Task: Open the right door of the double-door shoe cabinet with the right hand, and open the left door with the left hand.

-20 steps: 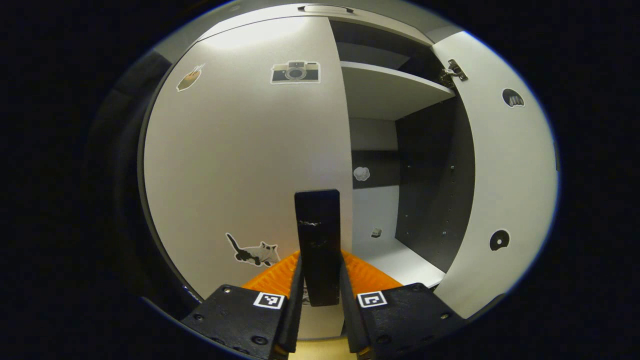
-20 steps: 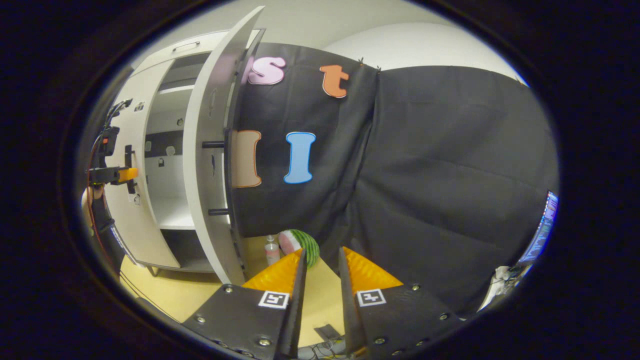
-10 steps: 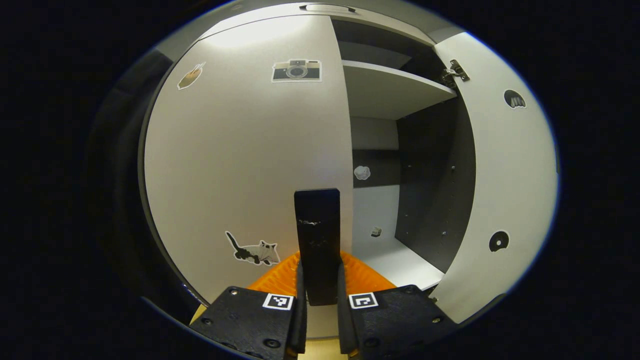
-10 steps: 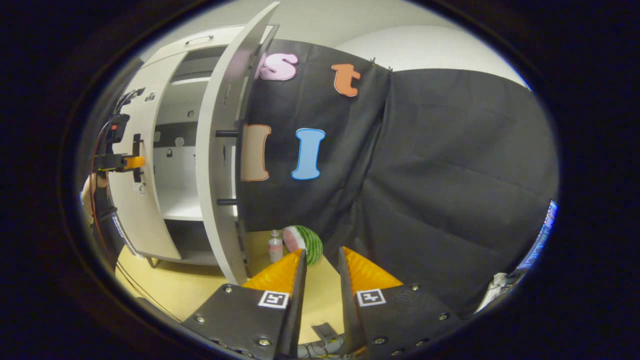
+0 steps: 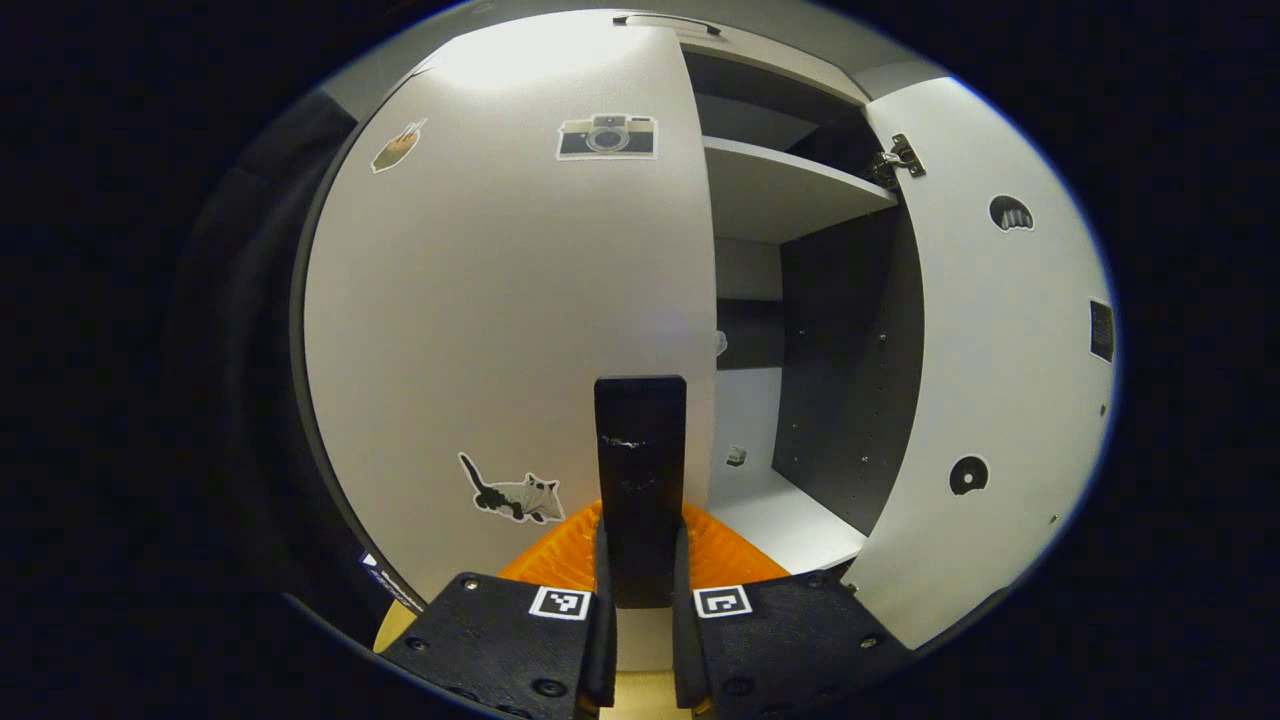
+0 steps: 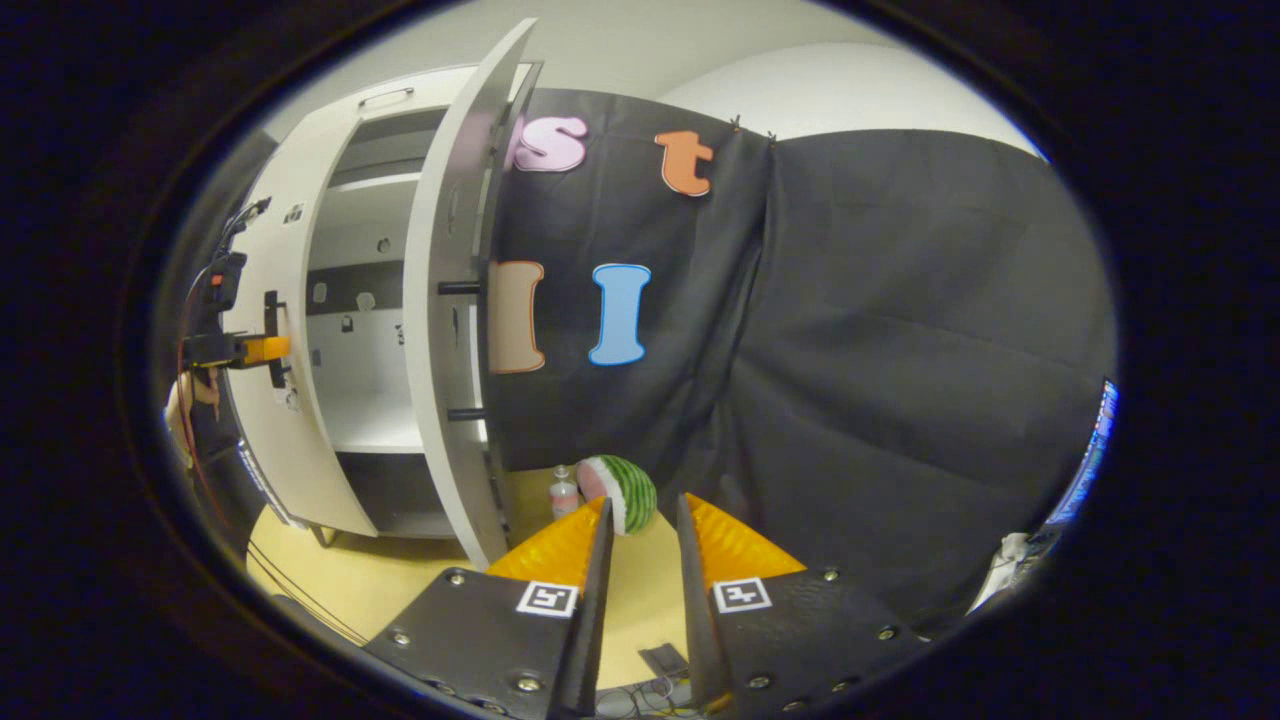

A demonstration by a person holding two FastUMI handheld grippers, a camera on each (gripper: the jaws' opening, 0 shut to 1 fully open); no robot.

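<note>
- Now the left door (image 5: 510, 330) is seen barely ajar; its black handle (image 5: 640, 480) is pinched between both fingers of the left gripper (image 5: 640, 560).
- Well apart, the right door (image 6: 450, 330) is swung wide; the cabinet shelf (image 6: 365, 420) is exposed.
- Nothing is held by the right gripper (image 6: 640, 530); a narrow gap is left between its fingers, near a watermelon (image 6: 625, 490) on the floor.

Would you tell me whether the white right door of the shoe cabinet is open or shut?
Open: the white right door stands swung out, exposing the cabinet's shelves.
</note>
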